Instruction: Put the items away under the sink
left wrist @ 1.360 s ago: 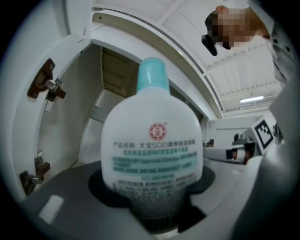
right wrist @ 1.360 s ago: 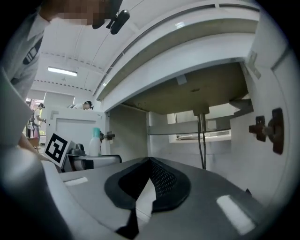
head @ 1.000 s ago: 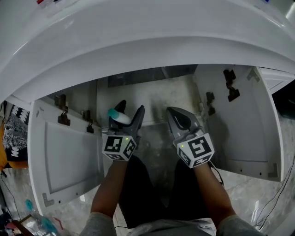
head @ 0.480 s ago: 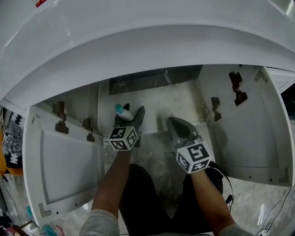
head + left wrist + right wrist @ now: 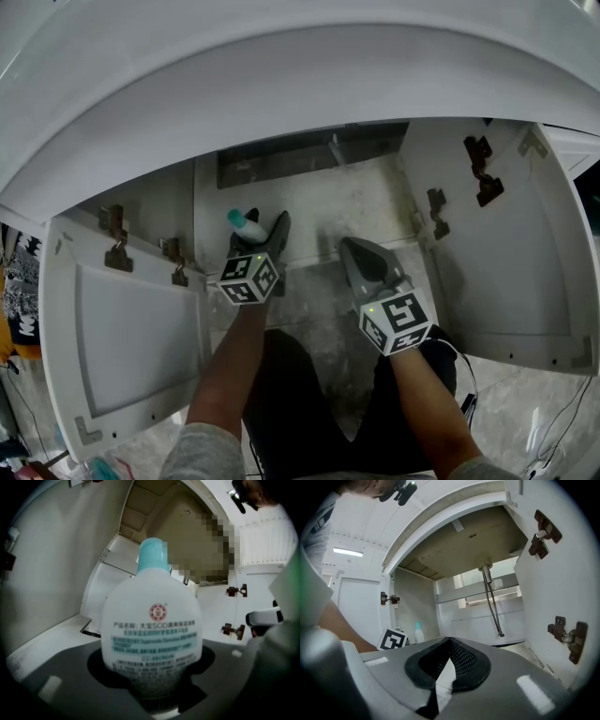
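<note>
Head cam looks steeply down; L/R cams face fwd into shared cabinet [image 5: 375, 192].

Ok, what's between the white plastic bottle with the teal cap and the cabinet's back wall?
Nothing: the head view shows only bare speckled cabinet floor between the white teal-capped bottle and the back wall.

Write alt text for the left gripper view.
The left gripper grips a white bottle with a teal cap, its printed label facing the camera. Behind it are white cabinet panels and two dark hinges at the right.
</note>
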Demonstrator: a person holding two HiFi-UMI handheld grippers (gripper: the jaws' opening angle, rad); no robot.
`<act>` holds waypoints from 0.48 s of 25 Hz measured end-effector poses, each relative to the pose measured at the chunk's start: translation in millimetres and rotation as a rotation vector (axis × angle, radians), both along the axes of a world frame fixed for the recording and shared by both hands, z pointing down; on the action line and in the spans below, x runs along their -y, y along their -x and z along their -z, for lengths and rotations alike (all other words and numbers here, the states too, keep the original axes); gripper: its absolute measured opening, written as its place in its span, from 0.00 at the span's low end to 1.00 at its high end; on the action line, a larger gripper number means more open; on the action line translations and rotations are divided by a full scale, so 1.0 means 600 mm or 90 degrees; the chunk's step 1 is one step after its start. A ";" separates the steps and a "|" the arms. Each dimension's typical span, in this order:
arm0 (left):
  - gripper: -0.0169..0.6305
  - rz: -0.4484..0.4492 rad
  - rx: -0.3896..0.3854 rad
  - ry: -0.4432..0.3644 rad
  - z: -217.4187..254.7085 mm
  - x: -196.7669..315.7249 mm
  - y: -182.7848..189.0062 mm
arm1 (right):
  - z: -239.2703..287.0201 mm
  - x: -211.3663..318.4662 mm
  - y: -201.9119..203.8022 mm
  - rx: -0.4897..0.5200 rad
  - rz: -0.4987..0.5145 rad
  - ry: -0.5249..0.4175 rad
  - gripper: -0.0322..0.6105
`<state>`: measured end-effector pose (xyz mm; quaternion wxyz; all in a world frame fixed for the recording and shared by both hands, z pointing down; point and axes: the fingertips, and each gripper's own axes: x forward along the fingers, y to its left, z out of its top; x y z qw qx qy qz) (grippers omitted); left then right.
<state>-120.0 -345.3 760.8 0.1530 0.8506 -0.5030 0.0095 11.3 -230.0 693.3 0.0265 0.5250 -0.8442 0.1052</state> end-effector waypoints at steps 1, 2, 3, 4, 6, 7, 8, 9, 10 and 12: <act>0.50 0.001 -0.002 -0.001 0.001 0.000 0.000 | 0.000 0.001 0.000 -0.001 0.001 -0.001 0.05; 0.50 0.001 -0.003 -0.002 0.003 0.000 0.000 | -0.001 0.001 0.000 -0.003 0.003 -0.001 0.05; 0.50 0.000 -0.004 -0.004 0.005 0.001 0.000 | -0.002 0.000 0.001 -0.005 0.004 -0.001 0.05; 0.51 -0.001 -0.005 -0.005 0.005 0.000 -0.001 | -0.003 -0.001 0.001 -0.006 0.004 0.000 0.05; 0.54 -0.006 -0.001 0.000 0.001 -0.001 -0.005 | -0.003 -0.004 -0.001 -0.005 0.003 0.001 0.05; 0.52 -0.009 0.008 0.006 -0.004 -0.001 -0.008 | -0.001 -0.004 -0.002 -0.004 0.002 0.000 0.05; 0.48 -0.011 0.018 0.012 -0.008 -0.001 -0.011 | 0.000 -0.003 -0.003 -0.002 0.003 -0.002 0.05; 0.48 -0.014 0.026 0.016 -0.012 -0.001 -0.015 | 0.002 -0.003 -0.004 -0.001 0.003 -0.004 0.05; 0.48 -0.016 0.032 0.018 -0.013 -0.001 -0.017 | 0.002 -0.003 -0.005 -0.001 0.002 -0.004 0.05; 0.47 -0.020 0.044 0.018 -0.015 0.001 -0.023 | 0.000 -0.002 -0.009 -0.001 -0.003 -0.002 0.05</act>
